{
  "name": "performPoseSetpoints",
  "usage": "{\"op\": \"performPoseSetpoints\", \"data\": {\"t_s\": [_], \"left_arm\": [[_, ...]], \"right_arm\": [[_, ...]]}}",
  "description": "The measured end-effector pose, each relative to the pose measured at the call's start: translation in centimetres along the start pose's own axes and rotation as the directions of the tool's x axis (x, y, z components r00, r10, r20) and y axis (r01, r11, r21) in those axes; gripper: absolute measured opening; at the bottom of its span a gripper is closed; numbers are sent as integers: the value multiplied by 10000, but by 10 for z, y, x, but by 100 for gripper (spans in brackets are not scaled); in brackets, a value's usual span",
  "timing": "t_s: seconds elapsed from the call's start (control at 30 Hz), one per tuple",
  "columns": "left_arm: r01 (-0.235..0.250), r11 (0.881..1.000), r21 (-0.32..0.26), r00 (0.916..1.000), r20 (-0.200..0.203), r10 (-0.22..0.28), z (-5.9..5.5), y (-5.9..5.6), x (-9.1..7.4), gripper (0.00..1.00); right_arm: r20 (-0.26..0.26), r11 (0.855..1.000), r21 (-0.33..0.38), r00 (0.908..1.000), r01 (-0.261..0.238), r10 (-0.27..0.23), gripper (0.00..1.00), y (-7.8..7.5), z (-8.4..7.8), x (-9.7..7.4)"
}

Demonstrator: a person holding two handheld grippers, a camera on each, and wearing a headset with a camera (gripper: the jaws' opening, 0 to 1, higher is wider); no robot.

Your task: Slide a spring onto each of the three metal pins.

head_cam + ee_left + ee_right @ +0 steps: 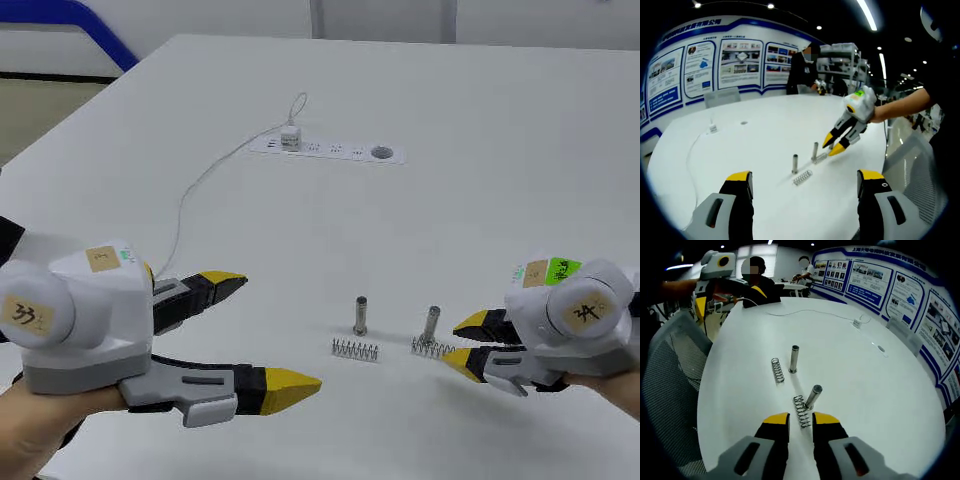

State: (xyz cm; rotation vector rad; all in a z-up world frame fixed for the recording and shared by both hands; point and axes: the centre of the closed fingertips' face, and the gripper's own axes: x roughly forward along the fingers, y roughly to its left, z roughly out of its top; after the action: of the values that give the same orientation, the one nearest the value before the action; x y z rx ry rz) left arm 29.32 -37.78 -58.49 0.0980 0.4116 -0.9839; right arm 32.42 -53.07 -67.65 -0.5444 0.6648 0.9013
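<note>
White table (480, 200), left claw (282, 330) spread empty, right claw (450, 341) parted empty by spring (432, 348) beside pin (431, 322)

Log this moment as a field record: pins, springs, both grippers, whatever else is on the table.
pins: two in view, left pin and right pin as the head view sees them, both standing, no spring on either
springs: left spring and right spring, lying flat on the table, each near a pin's base
left gripper: open wide, holding nothing
right gripper: jaws narrowly apart, tips at the right spring's end, not clamped
other: power strip with a charger and cable
</note>
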Motion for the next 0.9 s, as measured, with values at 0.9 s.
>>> {"op": "performPoseSetpoints", "data": {"t_s": [0.9], "left_arm": [[5,9999,-107,10000,-79,-6,-3,1,-2,87]], "right_arm": [[-1456,9903,-43,9798,-1389,1368,11,12,-18,24]]}}
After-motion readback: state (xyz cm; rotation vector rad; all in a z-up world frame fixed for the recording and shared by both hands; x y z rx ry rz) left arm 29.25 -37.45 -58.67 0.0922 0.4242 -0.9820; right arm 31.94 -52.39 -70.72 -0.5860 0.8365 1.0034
